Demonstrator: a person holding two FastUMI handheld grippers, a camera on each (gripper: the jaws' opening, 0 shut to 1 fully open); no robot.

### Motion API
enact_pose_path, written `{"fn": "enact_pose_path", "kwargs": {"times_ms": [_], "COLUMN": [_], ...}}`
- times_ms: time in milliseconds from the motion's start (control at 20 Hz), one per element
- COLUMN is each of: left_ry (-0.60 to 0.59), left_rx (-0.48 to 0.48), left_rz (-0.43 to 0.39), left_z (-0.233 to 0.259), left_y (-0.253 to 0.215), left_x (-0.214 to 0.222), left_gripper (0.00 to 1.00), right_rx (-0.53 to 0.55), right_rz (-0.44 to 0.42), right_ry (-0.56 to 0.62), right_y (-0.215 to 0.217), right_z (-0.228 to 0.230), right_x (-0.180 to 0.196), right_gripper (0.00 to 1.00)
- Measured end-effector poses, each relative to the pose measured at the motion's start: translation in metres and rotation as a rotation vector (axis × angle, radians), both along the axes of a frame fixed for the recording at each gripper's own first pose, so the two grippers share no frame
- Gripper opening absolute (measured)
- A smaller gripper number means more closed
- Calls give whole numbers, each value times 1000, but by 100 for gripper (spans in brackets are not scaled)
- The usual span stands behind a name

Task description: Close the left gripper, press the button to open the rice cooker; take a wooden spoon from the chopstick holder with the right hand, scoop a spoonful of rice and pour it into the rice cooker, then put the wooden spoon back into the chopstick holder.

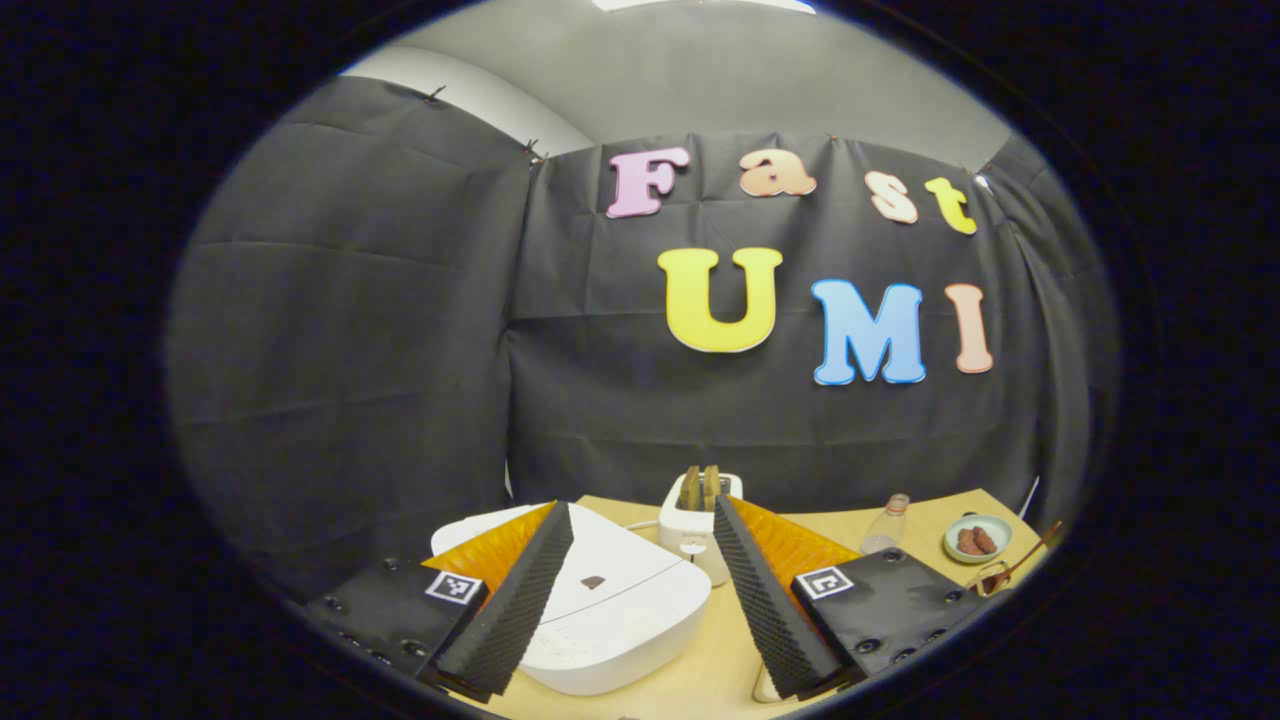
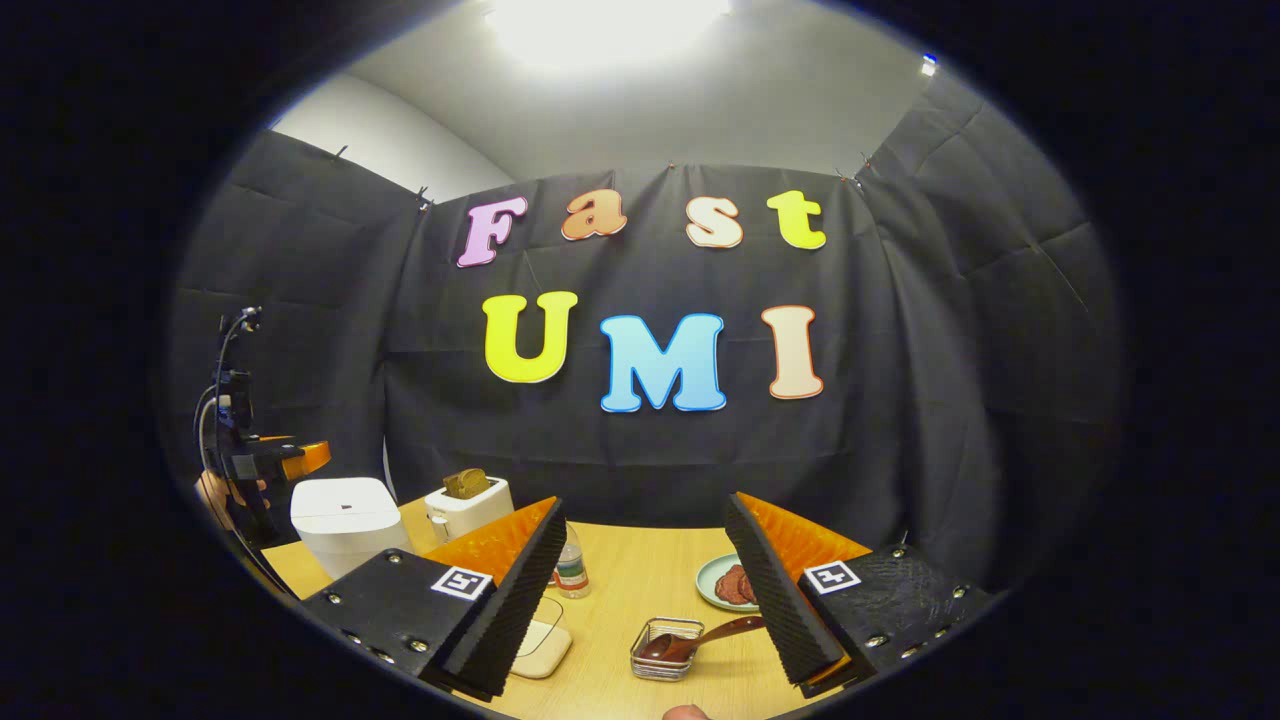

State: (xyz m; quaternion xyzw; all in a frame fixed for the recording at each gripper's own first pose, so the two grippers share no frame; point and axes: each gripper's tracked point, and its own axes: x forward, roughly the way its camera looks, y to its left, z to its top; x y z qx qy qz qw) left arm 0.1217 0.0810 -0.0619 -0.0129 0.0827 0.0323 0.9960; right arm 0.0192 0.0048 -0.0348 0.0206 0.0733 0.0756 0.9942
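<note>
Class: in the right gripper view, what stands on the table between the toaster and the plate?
A small clear bottle stands between the toaster and the plate, seen in the right gripper view.

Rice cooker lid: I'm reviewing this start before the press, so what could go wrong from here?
1. The left tongs are open above the rice cooker; if they aren't closed first, the fingers may straddle the button rather than press it.
2. The toaster stands just behind the cooker, so the opening lid might hit it.
3. The wooden spoon lies tilted in its wire holder, so the right tongs' grip may slip.
</note>
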Motion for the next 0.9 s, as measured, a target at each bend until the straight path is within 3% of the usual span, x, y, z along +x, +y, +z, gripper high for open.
{"fn": "enact_pose_path", "kwargs": {"times_ms": [350,900], "left_ry": [-108,-168], "left_rx": [-57,-59], "left_rz": [-97,-95], "left_z": [43,75], "left_y": [-29,-27], "left_x": [-65,-111], "left_gripper": [98,99], "right_rx": [25,49], "right_rz": [24,72], "right_ry": [-31,-62], "right_y": [39,77], "right_z": [5,15], "right_x": [-3,0], "right_gripper": [98,98]}}
